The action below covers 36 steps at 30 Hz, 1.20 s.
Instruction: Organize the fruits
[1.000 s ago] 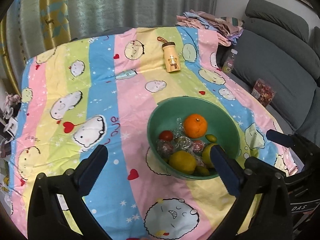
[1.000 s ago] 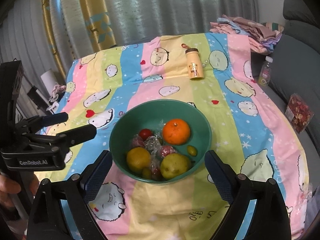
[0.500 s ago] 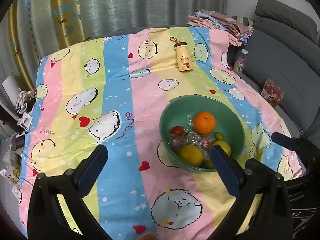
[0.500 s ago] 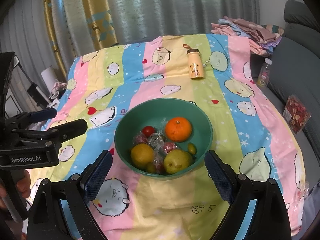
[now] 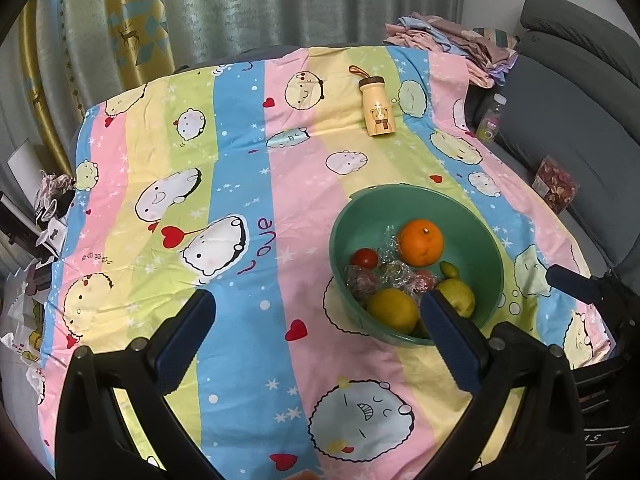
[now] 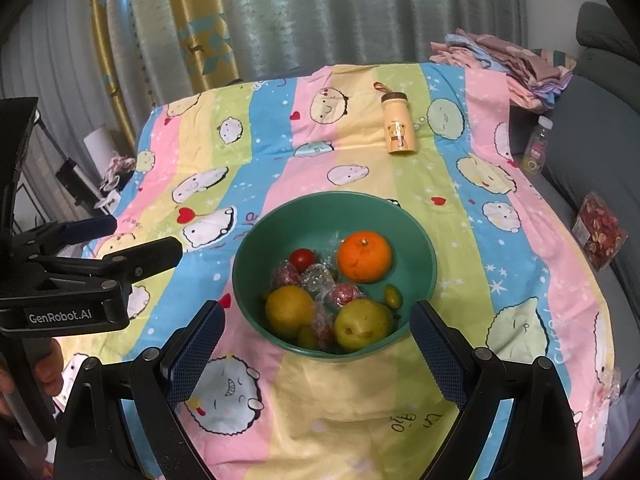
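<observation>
The green bowl (image 6: 424,248) sat on the striped cartoon cloth (image 6: 472,208), toward your side of the table, and all the fruit lay inside it: an orange (image 6: 363,256) at the far right of the pile, a small red tomato (image 6: 303,259) to its left, a yellow citrus (image 6: 289,311) and a greenish-yellow pear-like fruit (image 6: 362,324) at the near side, a little green fruit (image 6: 391,295) against the right wall, and several pieces in crinkled clear wrap (image 6: 318,278) in the middle, touching one another. Your right gripper (image 6: 316,340) hung above the bowl's near rim with its jaws spread wide, one pad on each side of the bowl, gripping nothing. Your left gripper (image 5: 316,328) was likewise wide open and empty, hovering over the cloth to the left of the bowl; its right finger overlapped the bowl's near edge in its own camera. Your hand (image 6: 46,362) showed on the left gripper's handle at the edge of the right view. Farther back a yellow bottle with a bear picture (image 6: 397,130) lay on its side on the cloth, well apart from the bowl. Beyond the table's right edge you had a folded pile of clothes (image 6: 508,60), a small clear bottle (image 6: 536,148) and a packet of red snacks (image 6: 598,232) on the grey sofa (image 5: 580,128), with curtains (image 6: 320,12) behind.
</observation>
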Motion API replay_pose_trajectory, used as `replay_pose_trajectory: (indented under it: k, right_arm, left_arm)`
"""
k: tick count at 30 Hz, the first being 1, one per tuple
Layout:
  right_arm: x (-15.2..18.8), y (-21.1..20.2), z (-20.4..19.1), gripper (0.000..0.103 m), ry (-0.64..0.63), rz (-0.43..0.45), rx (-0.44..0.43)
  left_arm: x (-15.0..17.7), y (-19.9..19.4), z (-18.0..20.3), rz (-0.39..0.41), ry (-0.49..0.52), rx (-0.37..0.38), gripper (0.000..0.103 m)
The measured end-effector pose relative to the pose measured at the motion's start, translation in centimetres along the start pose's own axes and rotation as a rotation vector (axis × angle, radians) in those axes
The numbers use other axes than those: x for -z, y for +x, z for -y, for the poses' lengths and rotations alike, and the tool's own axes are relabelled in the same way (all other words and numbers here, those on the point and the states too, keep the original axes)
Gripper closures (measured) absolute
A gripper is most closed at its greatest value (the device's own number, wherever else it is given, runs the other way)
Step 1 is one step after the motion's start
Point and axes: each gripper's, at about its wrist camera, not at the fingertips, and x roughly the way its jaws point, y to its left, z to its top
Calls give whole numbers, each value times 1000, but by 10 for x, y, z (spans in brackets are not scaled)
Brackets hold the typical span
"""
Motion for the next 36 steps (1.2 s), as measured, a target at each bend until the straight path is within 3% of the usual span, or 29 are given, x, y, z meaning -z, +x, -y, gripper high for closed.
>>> replay_pose_trajectory:
  k: [36]
  right_arm:
    - [-2,17,-2,10,-5,-29,0]
  left_arm:
    - [-3,20,3,-29,14,9,0]
